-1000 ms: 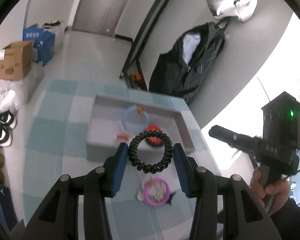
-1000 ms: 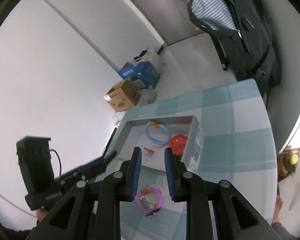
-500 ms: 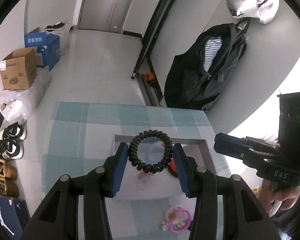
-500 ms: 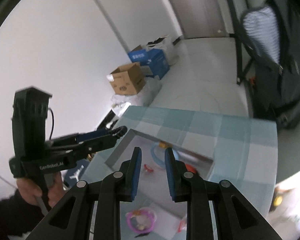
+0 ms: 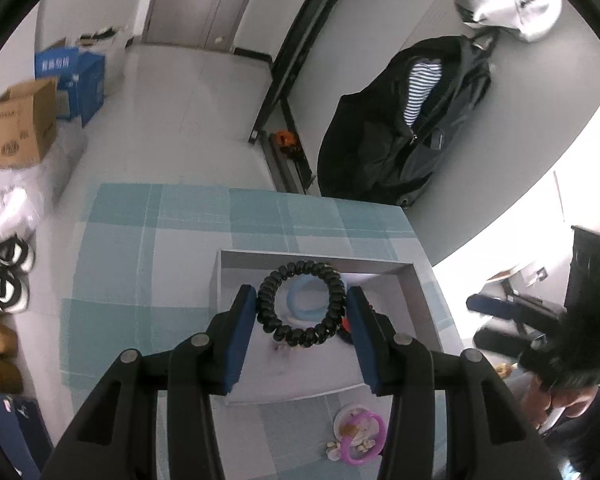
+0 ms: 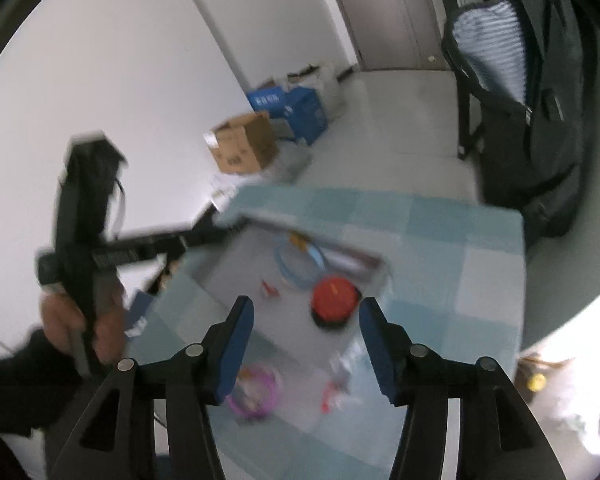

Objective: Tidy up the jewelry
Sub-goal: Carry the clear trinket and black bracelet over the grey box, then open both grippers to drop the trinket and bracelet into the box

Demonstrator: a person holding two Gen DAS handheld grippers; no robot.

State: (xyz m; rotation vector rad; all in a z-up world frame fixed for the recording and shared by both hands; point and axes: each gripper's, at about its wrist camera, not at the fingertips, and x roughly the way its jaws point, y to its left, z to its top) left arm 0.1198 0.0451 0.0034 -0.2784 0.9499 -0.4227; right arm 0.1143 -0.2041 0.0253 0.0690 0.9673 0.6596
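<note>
My left gripper (image 5: 302, 306) is shut on a black spiral hair tie (image 5: 302, 304) and holds it above the grey tray (image 5: 316, 258). The tray holds a light blue bangle (image 5: 304, 300) and a red round item (image 6: 334, 296); a small red piece (image 6: 269, 289) lies by them. My right gripper (image 6: 306, 312) is open and empty, hovering over the tray's near side. A pink ring with small shells (image 5: 362, 440) lies on the cloth in front of the tray; it also shows in the right wrist view (image 6: 254, 398).
The table has a blue-and-white checked cloth (image 5: 140, 280). A small red-and-white item (image 6: 334, 390) lies on the cloth by the tray. A black backpack (image 5: 404, 128) leans on the wall behind. Cardboard and blue boxes (image 5: 24, 120) and shoes (image 5: 4, 280) sit on the floor to the left.
My right gripper has opened from nearly shut to wide. My left gripper, still holding the hair tie, has risen and pulled back over the tray. The right wrist view is blurred by motion.
</note>
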